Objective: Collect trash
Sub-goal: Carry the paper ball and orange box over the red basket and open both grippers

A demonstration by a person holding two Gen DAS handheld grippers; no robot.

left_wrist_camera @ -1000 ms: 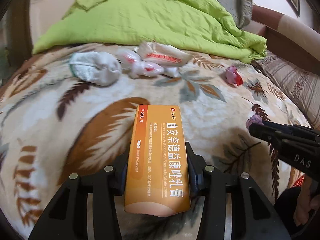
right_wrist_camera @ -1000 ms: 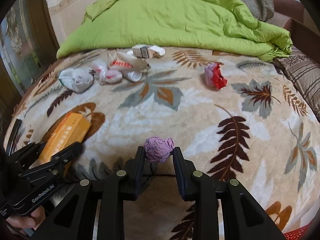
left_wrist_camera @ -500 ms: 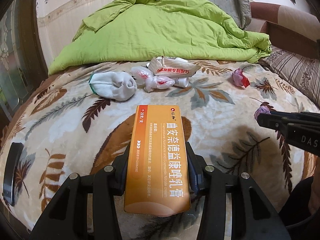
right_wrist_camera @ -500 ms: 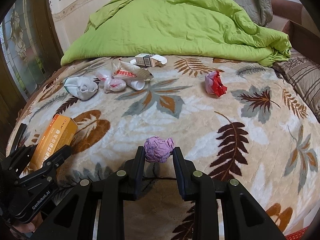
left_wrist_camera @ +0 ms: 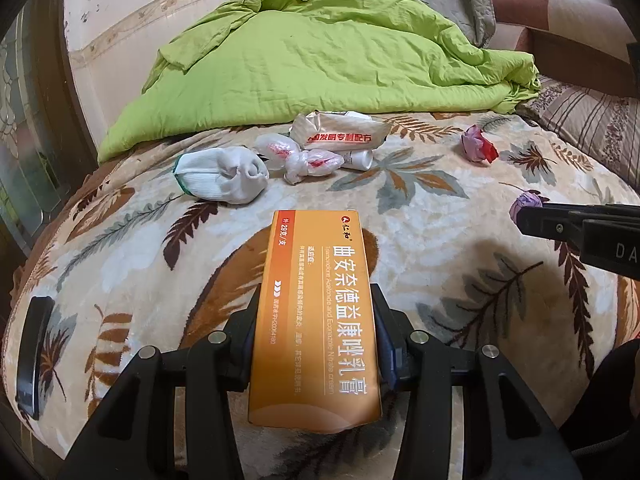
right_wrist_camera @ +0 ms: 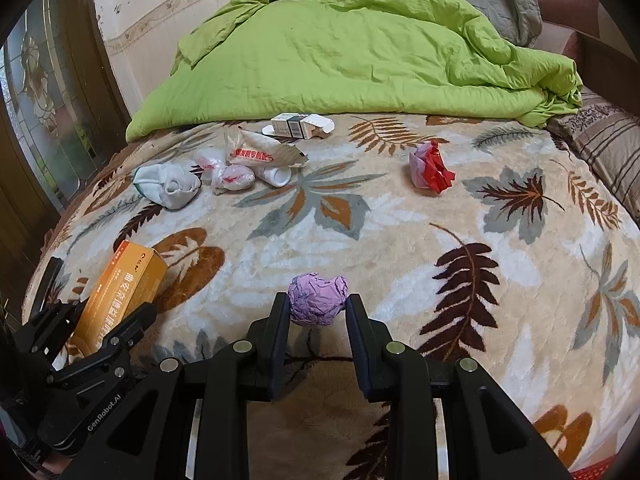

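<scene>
My left gripper (left_wrist_camera: 316,304) is shut on a long orange medicine box (left_wrist_camera: 316,320), held lengthwise above the leaf-patterned blanket (left_wrist_camera: 420,216); the same box (right_wrist_camera: 120,292) shows at the left of the right wrist view. My right gripper (right_wrist_camera: 318,304) is shut on a crumpled purple paper ball (right_wrist_camera: 318,298), which also shows at the right (left_wrist_camera: 526,202) of the left wrist view. More trash lies farther back: a white sock (left_wrist_camera: 222,176), knotted plastic bags (left_wrist_camera: 308,162), a white sachet (left_wrist_camera: 340,130), a red-and-pink wrapper (right_wrist_camera: 430,166) and a small opened carton (right_wrist_camera: 300,126).
A green quilt (right_wrist_camera: 352,48) is piled across the back of the bed, with striped pillows (left_wrist_camera: 592,124) at the right. A dark phone-like slab (left_wrist_camera: 34,356) lies at the bed's left edge. A glazed wooden door (right_wrist_camera: 44,112) stands at the left.
Both grippers have pulled back and risen from the blanket with their loads still held. More of the bed, the quilt and the left edge has come into view.
</scene>
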